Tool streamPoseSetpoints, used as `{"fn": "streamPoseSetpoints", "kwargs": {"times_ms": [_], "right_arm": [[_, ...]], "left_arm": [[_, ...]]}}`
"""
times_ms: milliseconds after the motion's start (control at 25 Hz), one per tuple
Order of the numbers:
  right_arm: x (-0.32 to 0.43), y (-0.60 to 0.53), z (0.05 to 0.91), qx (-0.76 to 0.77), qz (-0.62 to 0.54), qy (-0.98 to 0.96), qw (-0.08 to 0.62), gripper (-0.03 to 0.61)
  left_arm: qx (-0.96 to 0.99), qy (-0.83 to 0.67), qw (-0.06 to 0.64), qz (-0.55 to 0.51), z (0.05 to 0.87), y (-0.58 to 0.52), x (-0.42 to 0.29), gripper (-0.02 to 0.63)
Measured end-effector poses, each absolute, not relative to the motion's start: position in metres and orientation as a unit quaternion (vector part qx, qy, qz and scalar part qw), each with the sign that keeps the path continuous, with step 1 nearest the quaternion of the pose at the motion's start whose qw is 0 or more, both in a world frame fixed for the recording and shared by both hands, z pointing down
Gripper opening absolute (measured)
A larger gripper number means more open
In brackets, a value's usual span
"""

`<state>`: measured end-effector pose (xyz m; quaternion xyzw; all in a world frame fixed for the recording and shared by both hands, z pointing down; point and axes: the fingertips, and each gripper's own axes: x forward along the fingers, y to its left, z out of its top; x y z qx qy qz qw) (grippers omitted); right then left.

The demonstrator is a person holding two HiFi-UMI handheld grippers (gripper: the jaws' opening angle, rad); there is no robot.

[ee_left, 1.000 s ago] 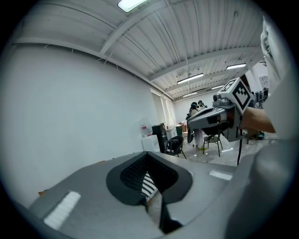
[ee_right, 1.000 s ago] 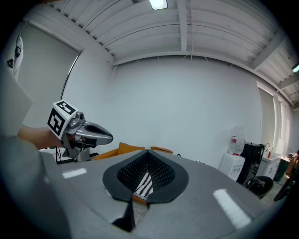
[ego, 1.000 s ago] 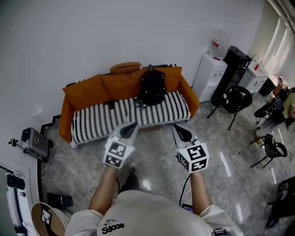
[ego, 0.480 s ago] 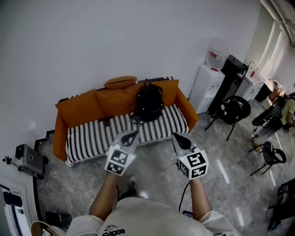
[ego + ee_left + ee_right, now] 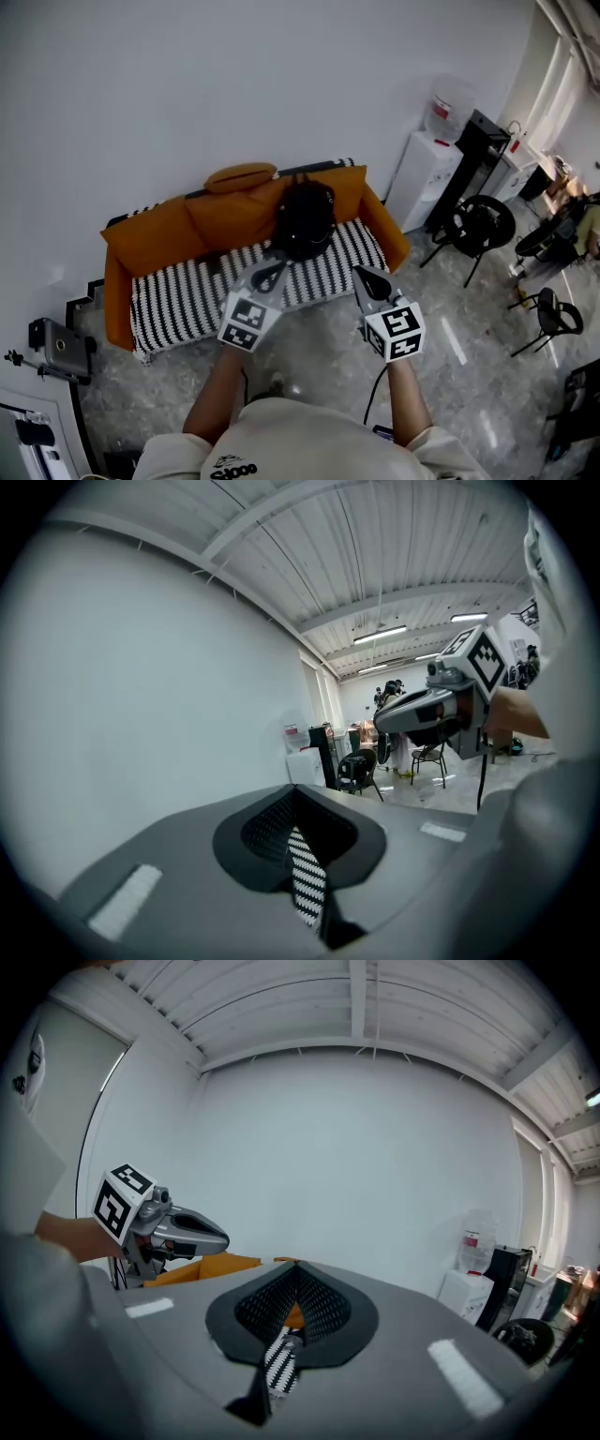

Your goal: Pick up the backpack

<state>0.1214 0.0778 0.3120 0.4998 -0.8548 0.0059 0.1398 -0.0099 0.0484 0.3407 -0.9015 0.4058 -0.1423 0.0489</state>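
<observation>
Both tongs clenched, nothing in either. The left tongs (image 5: 271, 273) and right tongs (image 5: 368, 277) are held side by side, both aimed at the sofa (image 5: 178, 295) ahead.

The backpack (image 5: 303, 218) is black and stands upright on the striped seat, leaning against the orange back cushions (image 5: 155, 234). It's ahead of the left tongs' tip, slightly toward the right tongs' side. No contact with either.

Only the head view shows the backpack and the whole sofa. It also shows a water dispenser (image 5: 424, 169) and a black chair (image 5: 480, 223) off beyond the right tongs' outer side.

The left gripper view confirms its jaws are pressed together. They fill the lower frame, with a sliver of striped seat (image 5: 305, 883) showing through the notch where they meet. No backpack there. The right tongs and marker cube sit off to its right, with ribbed ceiling overhead, which the head view misses.

The right gripper view is similar: jaws together, stripe plus a bit of orange through the notch. The left tongs sit off to its left with an orange cushion behind, white wall ahead and the dispenser to the right. No backpack here either.
</observation>
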Motion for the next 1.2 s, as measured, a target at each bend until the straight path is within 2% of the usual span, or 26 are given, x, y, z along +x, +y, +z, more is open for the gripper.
{"fn": "streamPoseSetpoints", "kwargs": {"times_ms": [360,720,1200], "right_arm": [[0.092,0.013,0.320,0.508,0.018,-0.849,0.144,0.003],[0.067,-0.035,0.317,0.537,0.012,-0.837,0.106,0.003],[0.035,-0.067,0.350,0.528,0.029,-0.836,0.148,0.003]], "left_arm": [[-0.905,0.399,0.028,-0.145,0.355,-0.017,-0.040,0.011],[-0.911,0.388,0.013,-0.141,0.368,-0.066,-0.067,0.011],[-0.921,0.361,-0.004,-0.143,0.391,-0.102,-0.078,0.011]]}}
